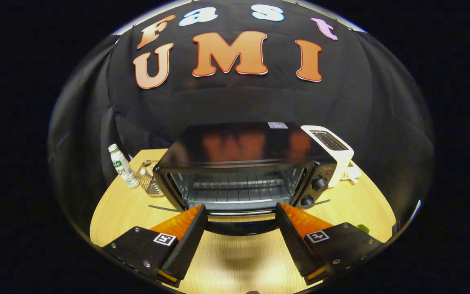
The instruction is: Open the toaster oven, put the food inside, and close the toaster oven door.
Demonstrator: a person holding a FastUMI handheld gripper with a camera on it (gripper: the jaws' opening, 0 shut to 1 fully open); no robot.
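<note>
A black toaster oven [243, 147] stands on the wooden table [116, 212], just ahead of my fingers. Its glass door [239, 218] hangs folded down toward me, and the wire rack [235, 188] inside shows plainly. The door's dark front edge [239, 229] lies between my two fingertips. My gripper [241, 212] is open, its orange-and-black fingers [186, 228] spread to either side of that edge with nothing held. A small green item [363, 228], possibly the food, peeks out beside the right finger; most of it is hidden.
A white pop-up toaster [333, 151] stands against the oven's right side. Left of the oven are a white bottle with a green label [123, 166] and a small clear holder [149, 179]. Two knobs [318, 183] sit on the oven's right front.
</note>
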